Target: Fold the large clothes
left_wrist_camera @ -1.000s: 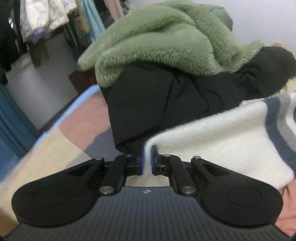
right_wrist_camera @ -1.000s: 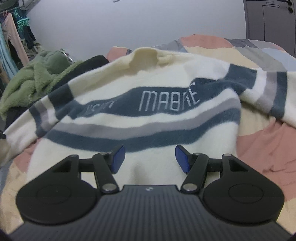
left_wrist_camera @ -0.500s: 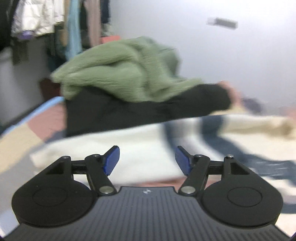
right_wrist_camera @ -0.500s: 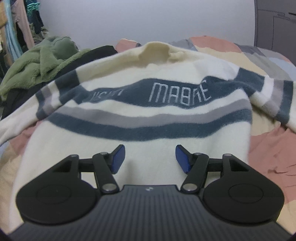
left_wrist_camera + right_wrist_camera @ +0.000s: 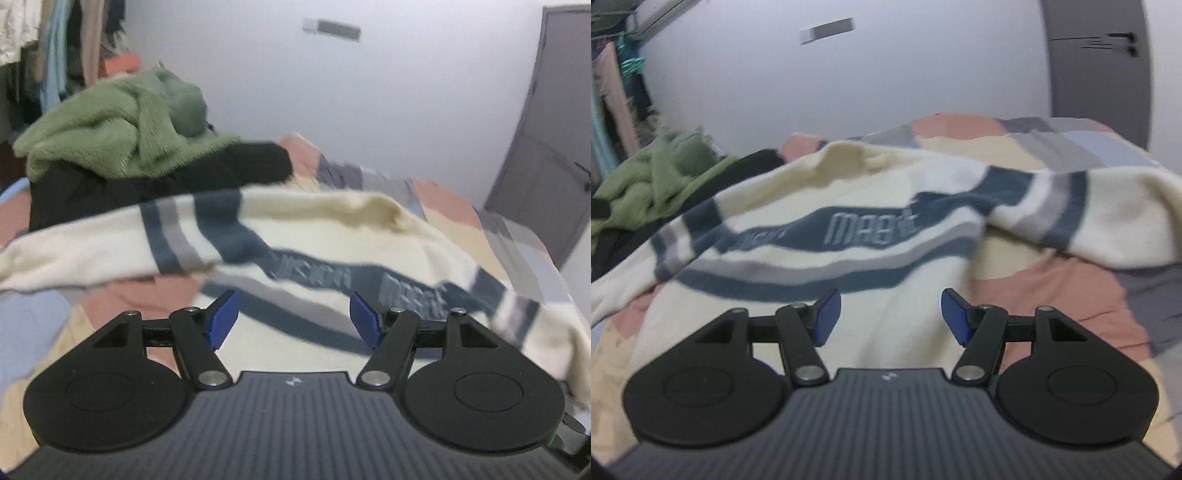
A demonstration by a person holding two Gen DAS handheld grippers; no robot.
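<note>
Left gripper (image 5: 291, 320): black linkage, blue pads, jaws spread wide apart, nothing between them; it hangs over the lower body of the sweater. Right gripper (image 5: 890, 317): same build, jaws likewise apart and empty, also above the sweater's lower body. Sweater (image 5: 849, 221), seen also from the left wrist (image 5: 332, 229): cream knit with dark blue and grey bands and pale lettering across the chest band; it lies spread front-up on the bed, hem toward the cameras, collar away from them. One sleeve (image 5: 92, 247) stretches out to the left side with its own blue and grey bands; the other sleeve (image 5: 1089, 218) lies out to the right, rumpled and humped at the shoulder. Bed cover (image 5: 1071, 288): patchwork of salmon, beige, grey and pale blue panels, wrinkled, bare beside the sweater on both sides. Beyond the left sleeve, a heap of other clothing on the bed: black garment (image 5: 147, 181) below, touching the sleeve's far edge, with a green fleece garment (image 5: 110, 129) piled on top of it. Behind the heap, hanging clothes (image 5: 55, 55) at the far left. Farthest back, a pale wall (image 5: 886, 92) and a grey door (image 5: 546, 147) at the right. Both views are somewhat blurred. No containers are visible in either view.
</note>
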